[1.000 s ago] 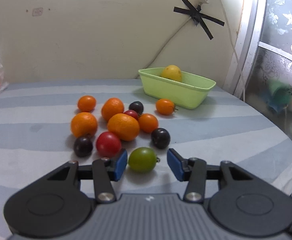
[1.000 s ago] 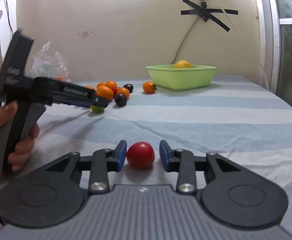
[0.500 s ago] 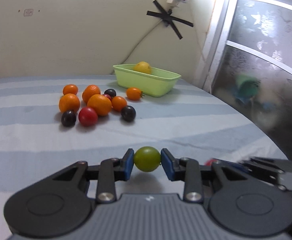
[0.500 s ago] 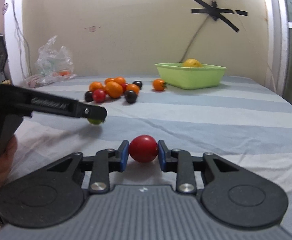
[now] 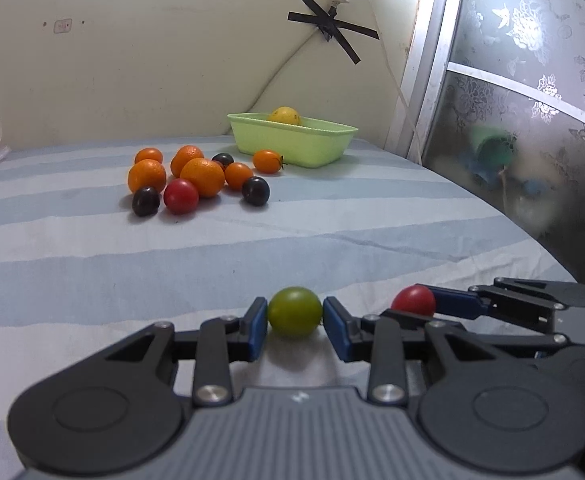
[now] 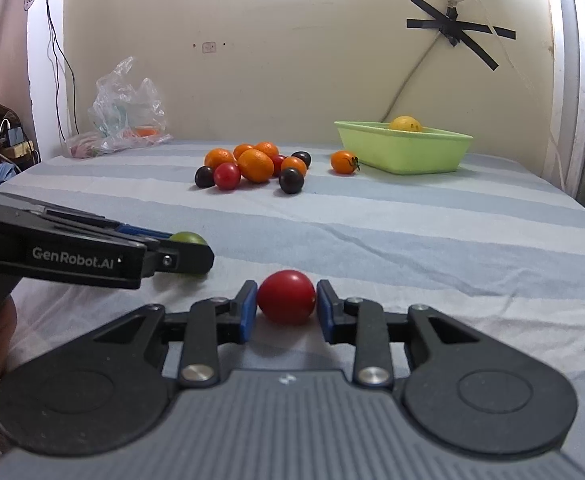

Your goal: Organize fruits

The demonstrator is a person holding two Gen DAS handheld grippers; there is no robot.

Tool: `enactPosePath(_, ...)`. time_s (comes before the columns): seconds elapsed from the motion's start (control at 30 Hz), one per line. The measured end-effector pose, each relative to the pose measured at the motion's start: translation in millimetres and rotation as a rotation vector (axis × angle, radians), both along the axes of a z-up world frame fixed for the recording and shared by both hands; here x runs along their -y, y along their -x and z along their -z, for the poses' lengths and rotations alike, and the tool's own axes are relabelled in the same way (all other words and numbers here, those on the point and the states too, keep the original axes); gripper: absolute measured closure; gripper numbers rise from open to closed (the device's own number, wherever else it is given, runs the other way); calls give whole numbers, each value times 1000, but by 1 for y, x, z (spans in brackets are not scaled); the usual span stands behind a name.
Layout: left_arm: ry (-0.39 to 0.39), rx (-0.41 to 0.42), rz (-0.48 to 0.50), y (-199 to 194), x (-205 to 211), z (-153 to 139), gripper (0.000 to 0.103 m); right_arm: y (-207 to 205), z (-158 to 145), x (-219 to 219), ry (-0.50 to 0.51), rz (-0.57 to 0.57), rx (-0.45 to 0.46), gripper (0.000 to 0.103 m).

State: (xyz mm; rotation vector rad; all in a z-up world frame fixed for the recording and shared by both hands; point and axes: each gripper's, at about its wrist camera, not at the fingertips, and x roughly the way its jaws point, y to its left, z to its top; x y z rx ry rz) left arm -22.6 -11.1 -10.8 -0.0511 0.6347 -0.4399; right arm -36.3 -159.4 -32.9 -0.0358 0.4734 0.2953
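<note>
My left gripper (image 5: pixel 295 327) is shut on a green tomato (image 5: pixel 294 311), held low over the striped cloth near its front edge. My right gripper (image 6: pixel 287 307) is shut on a red tomato (image 6: pixel 287 297) just to the right of it. Each gripper shows in the other's view: the red tomato (image 5: pixel 413 299) beside the left one, the green tomato (image 6: pixel 188 237) behind the left gripper's fingers. A pile of oranges, dark plums and a red tomato (image 5: pixel 196 178) lies further back. A green tray (image 5: pixel 292 142) holds a yellow fruit (image 5: pixel 283 115).
An orange tomato (image 5: pixel 267 161) lies alone beside the tray. A plastic bag (image 6: pixel 126 114) sits at the back left by the wall. A frosted glass door (image 5: pixel 532 120) stands to the right. The striped cloth (image 6: pixel 412 232) covers the whole surface.
My left gripper shut on the green tomato and drew it back from the pile to beside the right gripper. My right gripper shut on the red tomato.
</note>
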Motion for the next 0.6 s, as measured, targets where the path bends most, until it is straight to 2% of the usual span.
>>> enactPosePath(0.23, 15, 10, -15, 4, -4, 2, 59, 4, 2, 1, 0, 6, 1, 65)
enactPosePath(0.6, 34, 17, -45, 7, -5, 3, 58, 10, 6, -2, -1, 30, 28, 61)
